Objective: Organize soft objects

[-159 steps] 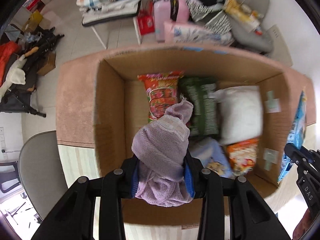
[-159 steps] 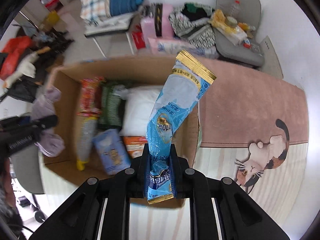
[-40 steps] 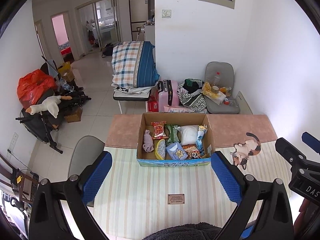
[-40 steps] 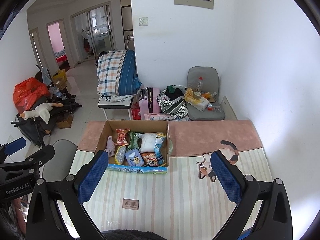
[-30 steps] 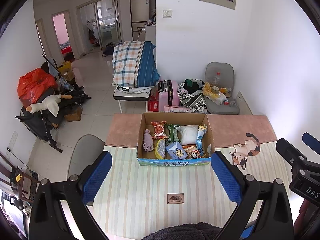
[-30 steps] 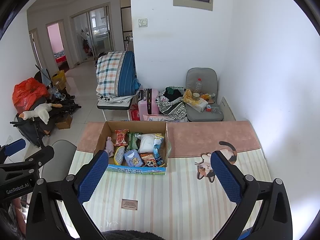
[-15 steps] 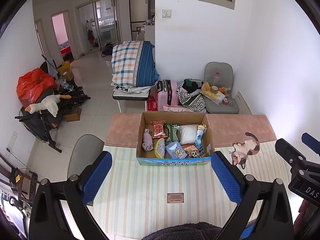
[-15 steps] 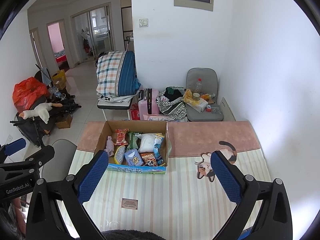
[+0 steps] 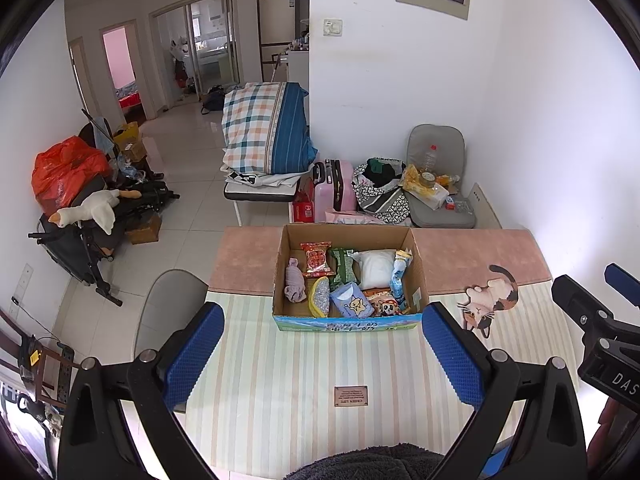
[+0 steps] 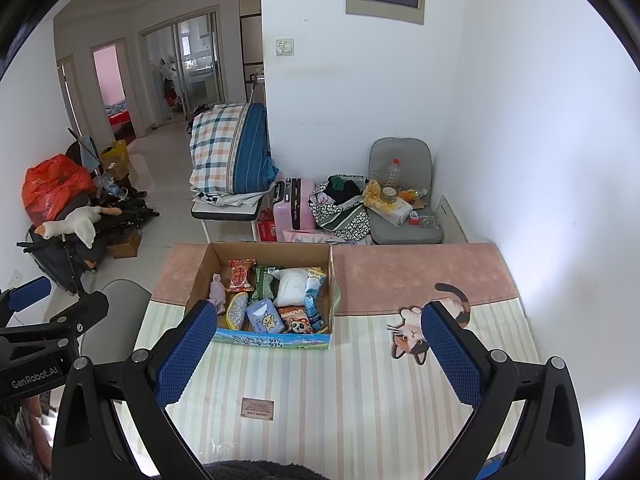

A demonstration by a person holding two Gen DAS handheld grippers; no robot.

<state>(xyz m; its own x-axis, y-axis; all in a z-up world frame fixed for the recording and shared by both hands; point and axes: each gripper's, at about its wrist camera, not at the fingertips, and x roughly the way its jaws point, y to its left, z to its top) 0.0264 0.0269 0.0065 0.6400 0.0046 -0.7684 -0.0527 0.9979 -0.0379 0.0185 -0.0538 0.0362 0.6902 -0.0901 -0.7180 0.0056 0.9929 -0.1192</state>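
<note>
An open cardboard box (image 9: 418, 276) (image 10: 332, 276) stands on the table and holds several soft packs. Among them are a lilac towel (image 9: 295, 283) (image 10: 217, 293) at the left, a white pillow pack (image 9: 376, 267) (image 10: 292, 282) and a light blue snack bag (image 9: 398, 280) (image 10: 313, 300) at the right. My left gripper (image 9: 322, 354) is open and empty, held high and well back from the box. My right gripper (image 10: 318, 354) is open and empty too, at about the same height, to the right of the left one.
The table carries a striped mat (image 9: 304, 380) with a cat print (image 9: 490, 296) (image 10: 416, 332) and a small label (image 9: 351, 396). A grey chair (image 9: 166, 304) stands at the table's left. Beyond are a plaid bedding pile (image 9: 264, 128), a pink suitcase (image 9: 334, 192) and a cluttered seat (image 9: 438, 200).
In the earliest frames the left gripper held the lilac towel and the right held the blue bag over the box. Both are now in the box; in the last second little has moved.
</note>
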